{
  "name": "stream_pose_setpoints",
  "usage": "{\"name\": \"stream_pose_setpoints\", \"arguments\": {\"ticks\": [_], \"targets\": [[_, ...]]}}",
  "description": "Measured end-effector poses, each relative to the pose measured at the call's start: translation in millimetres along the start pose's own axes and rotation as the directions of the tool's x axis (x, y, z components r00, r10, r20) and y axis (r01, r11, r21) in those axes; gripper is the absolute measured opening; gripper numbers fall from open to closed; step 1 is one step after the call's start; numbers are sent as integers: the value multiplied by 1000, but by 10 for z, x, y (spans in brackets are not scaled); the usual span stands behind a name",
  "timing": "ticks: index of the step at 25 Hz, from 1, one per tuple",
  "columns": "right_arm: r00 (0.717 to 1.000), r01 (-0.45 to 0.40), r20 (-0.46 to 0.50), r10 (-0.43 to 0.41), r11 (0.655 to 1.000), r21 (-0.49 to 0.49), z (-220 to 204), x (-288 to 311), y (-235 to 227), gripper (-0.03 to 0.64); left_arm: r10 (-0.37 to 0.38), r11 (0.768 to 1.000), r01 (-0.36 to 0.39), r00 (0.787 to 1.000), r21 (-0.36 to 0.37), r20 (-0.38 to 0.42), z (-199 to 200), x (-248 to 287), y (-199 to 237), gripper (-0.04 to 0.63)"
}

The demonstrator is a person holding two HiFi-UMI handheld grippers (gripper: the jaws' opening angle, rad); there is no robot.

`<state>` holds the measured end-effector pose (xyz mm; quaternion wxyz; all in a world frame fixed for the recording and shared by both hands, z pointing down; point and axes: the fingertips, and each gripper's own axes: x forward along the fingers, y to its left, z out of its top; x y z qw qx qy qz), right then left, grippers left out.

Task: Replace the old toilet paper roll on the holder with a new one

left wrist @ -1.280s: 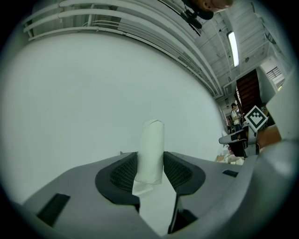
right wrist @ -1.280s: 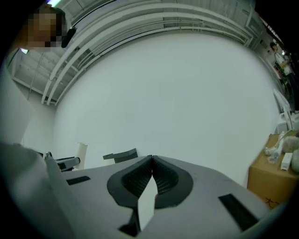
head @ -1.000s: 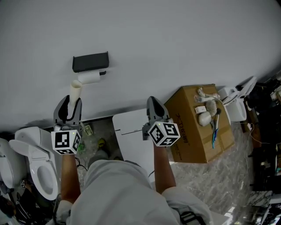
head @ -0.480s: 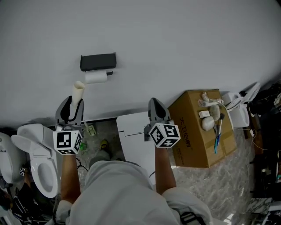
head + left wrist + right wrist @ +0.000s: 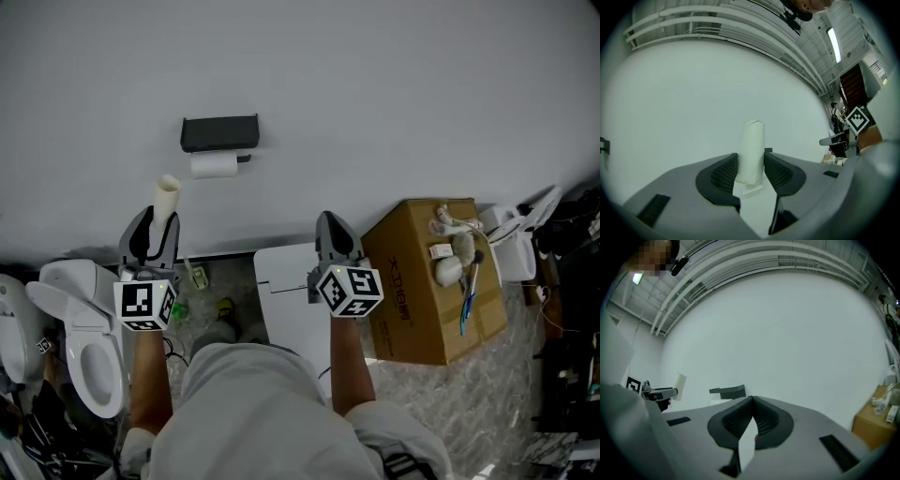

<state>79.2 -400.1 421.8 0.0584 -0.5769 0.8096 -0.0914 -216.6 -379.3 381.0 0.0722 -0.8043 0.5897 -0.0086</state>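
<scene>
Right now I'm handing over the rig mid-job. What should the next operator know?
Left gripper: shut on a slim pale tube, held upright, clear of the wall.
Right gripper: shut, empty.
Dark holder on the wall carries a white roll.
Done: apparently the swap, if the tube is the old core. I can't confirm that.
Left: check that the roll on the holder is the new one, then put the tube down.
</scene>
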Motion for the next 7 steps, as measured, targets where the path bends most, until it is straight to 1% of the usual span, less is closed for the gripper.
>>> {"name": "stream_pose_setpoints", "arguments": {"ticks": [7], "targets": [[1000,2,-1,-2,1000,9,0,68,-9,-8,14,1000,-14,1000,-9,5,-1,35,62,199]]}}
